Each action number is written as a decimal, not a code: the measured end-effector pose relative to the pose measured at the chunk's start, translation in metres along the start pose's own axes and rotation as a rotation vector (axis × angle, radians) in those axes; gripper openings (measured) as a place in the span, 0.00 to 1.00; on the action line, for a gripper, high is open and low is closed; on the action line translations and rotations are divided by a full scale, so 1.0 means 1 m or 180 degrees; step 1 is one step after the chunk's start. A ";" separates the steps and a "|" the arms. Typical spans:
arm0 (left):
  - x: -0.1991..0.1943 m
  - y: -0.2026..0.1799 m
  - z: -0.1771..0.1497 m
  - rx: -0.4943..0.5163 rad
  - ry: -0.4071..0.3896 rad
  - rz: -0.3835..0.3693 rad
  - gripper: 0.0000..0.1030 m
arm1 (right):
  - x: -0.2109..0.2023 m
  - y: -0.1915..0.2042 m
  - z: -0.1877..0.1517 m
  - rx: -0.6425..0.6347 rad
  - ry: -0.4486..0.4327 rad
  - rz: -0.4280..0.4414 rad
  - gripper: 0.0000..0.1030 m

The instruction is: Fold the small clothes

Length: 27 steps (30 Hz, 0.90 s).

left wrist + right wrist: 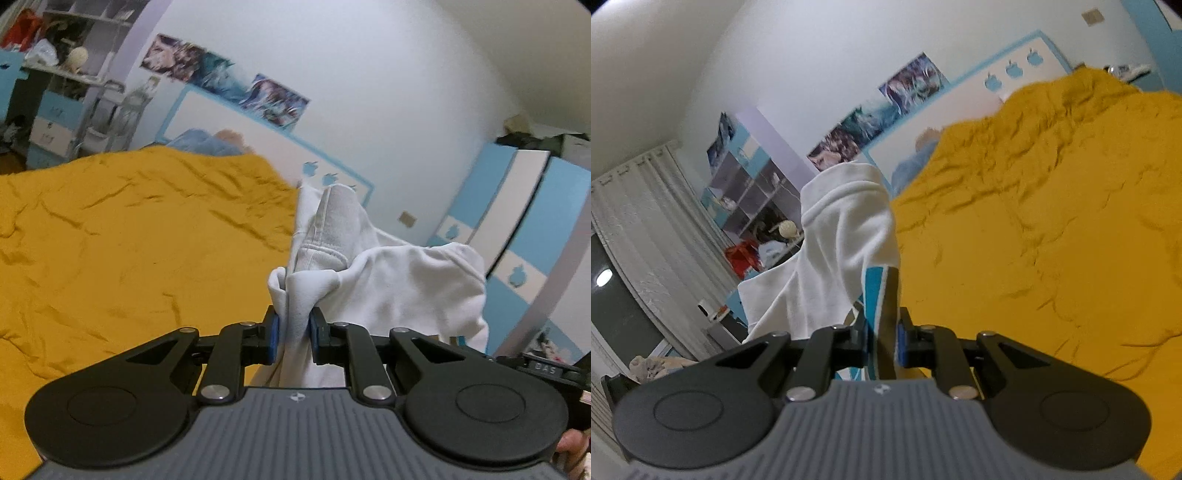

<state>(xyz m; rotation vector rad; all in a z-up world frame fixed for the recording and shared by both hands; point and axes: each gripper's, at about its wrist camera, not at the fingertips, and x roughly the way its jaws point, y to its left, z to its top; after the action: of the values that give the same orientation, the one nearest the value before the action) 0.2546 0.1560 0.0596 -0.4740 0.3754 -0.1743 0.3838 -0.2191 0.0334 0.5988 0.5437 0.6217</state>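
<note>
A small white garment (pixel 388 280) hangs in the air above a bed with a wrinkled yellow cover (pixel 129 236). My left gripper (pixel 293 334) is shut on a bunched white fold of it, with the rest draped to the right. My right gripper (pixel 882 338) is shut on another part of the same garment (pixel 842 229), pinching a blue, white and black printed strip (pixel 881 295). The white cloth rises up and to the left of the right fingers. The yellow cover (pixel 1052 221) lies to the right in the right wrist view.
A white and blue headboard (pixel 258 136) with a blue pillow (pixel 207 144) stands at the bed's far end. Shelves (pixel 74 55) with clutter are at the left, a blue and white wardrobe (pixel 517 221) at the right. Curtains (pixel 646 221) hang beside shelves.
</note>
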 end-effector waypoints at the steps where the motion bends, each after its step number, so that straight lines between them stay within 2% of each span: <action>1: -0.009 -0.010 -0.001 0.0037 -0.0008 -0.0047 0.17 | -0.014 0.003 0.000 -0.0004 -0.0024 -0.0006 0.09; 5: -0.030 -0.037 -0.009 0.0120 0.0051 -0.0180 0.17 | -0.073 0.005 -0.005 -0.0007 -0.0078 -0.0009 0.09; 9: -0.042 -0.047 -0.023 0.0109 0.0237 -0.0267 0.17 | -0.123 -0.005 -0.021 0.0180 -0.0003 0.0022 0.09; 14: -0.040 -0.041 -0.049 0.0067 0.0481 -0.0229 0.17 | -0.155 -0.016 -0.046 0.0214 0.0174 -0.0121 0.09; 19: -0.014 -0.032 -0.062 0.0063 0.0691 -0.0026 0.17 | -0.147 -0.034 -0.066 0.0294 0.0367 -0.0228 0.09; 27: 0.035 -0.009 -0.077 0.0072 0.1059 0.0208 0.16 | -0.083 -0.070 -0.069 0.0285 0.0670 -0.0533 0.10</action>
<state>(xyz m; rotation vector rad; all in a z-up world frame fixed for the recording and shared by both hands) 0.2564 0.1075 -0.0103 -0.4098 0.7130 -0.1943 0.3089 -0.2966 -0.0371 0.5685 0.8141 0.5063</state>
